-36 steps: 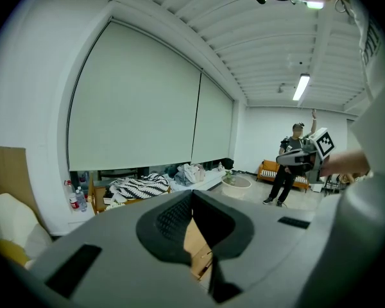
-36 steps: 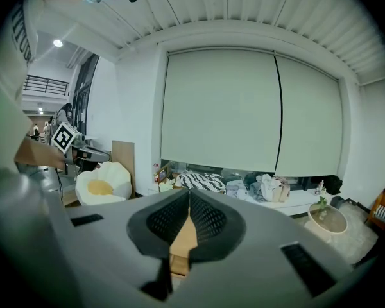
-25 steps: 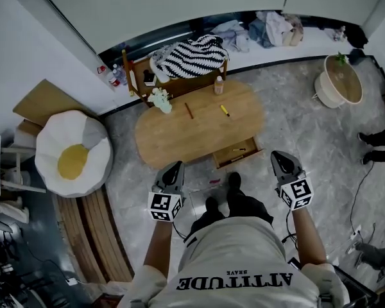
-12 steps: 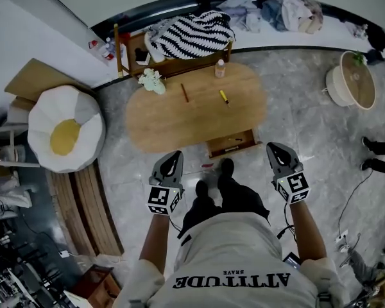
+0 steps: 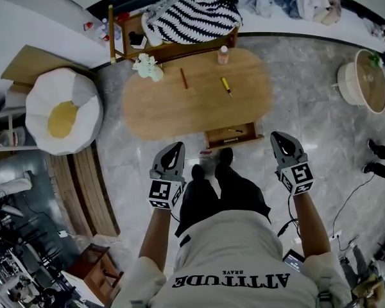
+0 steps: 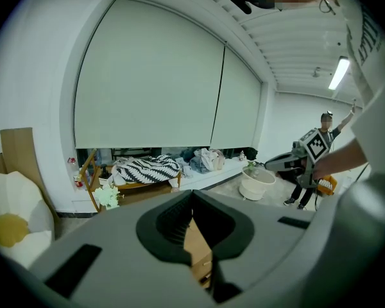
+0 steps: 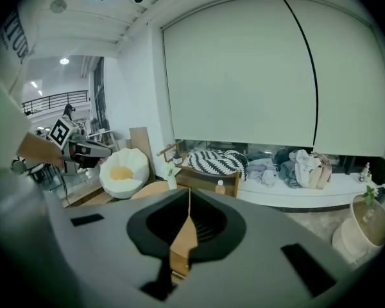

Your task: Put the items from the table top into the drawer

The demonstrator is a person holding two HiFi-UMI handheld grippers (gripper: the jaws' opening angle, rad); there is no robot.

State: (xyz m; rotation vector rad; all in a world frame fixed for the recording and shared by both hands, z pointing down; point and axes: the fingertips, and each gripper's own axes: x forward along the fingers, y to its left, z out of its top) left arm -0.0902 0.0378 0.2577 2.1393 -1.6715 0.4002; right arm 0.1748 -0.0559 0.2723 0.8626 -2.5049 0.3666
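Marble-floored room, oval wooden table (image 5: 179,111): you stand at its open drawer (image 5: 250,134), left gripper (image 5: 174,149) and right gripper (image 5: 280,139) both pressed together, empty. On the table top lie a yellow pen (image 5: 226,86) and a brown stick (image 5: 184,77), likely light, stiff and prone to rolling; pinch mid-shaft. Your shirt reads "ATTITUDE".

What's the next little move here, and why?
Probably reach the right hand-held gripper forward toward the yellow marker, opening its jaws: it and the left hand-held gripper are shut, empty, short of the table, and the drawer stands open.
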